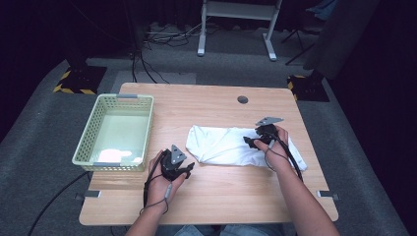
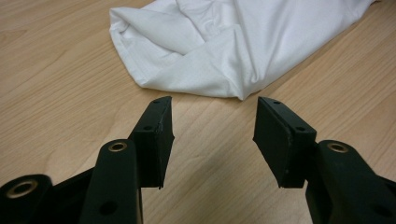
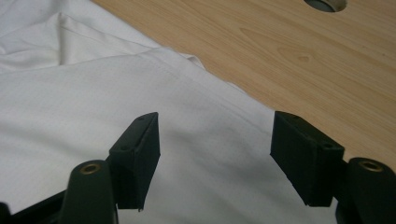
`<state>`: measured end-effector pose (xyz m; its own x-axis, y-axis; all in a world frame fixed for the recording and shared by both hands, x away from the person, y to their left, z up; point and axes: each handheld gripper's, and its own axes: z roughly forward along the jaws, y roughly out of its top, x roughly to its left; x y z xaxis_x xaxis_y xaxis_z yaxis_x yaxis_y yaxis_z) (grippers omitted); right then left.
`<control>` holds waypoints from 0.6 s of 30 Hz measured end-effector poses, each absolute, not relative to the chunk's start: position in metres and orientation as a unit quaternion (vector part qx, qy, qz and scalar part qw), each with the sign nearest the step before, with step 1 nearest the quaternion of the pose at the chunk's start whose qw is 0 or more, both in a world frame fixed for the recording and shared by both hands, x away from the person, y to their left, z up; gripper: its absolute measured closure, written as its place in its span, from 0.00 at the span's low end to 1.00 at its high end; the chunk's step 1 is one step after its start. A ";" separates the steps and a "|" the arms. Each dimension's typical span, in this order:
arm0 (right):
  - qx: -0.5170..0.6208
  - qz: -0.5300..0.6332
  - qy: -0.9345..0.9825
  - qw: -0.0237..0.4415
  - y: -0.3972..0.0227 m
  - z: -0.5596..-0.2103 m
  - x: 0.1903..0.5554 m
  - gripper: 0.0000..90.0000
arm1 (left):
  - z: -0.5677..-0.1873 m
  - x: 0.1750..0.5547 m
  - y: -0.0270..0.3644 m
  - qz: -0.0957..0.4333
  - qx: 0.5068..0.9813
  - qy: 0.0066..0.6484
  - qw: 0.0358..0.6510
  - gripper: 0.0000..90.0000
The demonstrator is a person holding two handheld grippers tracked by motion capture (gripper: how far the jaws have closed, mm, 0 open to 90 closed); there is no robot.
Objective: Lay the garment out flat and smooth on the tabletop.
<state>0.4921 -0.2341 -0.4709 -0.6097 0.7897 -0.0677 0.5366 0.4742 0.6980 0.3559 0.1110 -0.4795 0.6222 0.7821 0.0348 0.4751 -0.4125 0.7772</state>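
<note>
Both grippers' jaws spread, empty: left gripper (image 1: 189, 168) beside white cloth (image 1: 228, 146), right gripper (image 1: 250, 141) over it.

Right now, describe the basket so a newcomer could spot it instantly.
On the wooden table, look to the far left edge, left of the white cloth. The pale green plastic basket sits there: rectangular, with lattice walls, the one rigid container on the table.

The cloth (image 1: 231, 146) was plain white, without print. The table (image 1: 216, 196) was light wood with a fine brown grain and one grey round hole (image 1: 242, 100). The basket (image 1: 88, 135) was pale green with a lattice of small holes. Each hand-held gripper, left (image 1: 189, 169) and right (image 1: 250, 141), was black. The floor (image 1: 44, 113) was grey carpet, with yellow-and-black striped corners (image 1: 74, 88).
</note>
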 end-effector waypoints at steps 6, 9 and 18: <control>0.392 0.325 0.838 0.195 -0.223 -0.478 0.509 0.35 | -0.481 0.351 0.117 0.199 0.812 0.393 0.383 0.52; 0.393 0.326 0.837 0.196 -0.219 -0.486 0.516 0.33 | -0.481 0.350 0.119 0.200 0.812 0.393 0.382 0.52; 0.365 0.313 0.857 0.186 -0.216 -0.486 0.514 0.82 | -0.482 0.350 0.119 0.195 0.815 0.388 0.384 0.53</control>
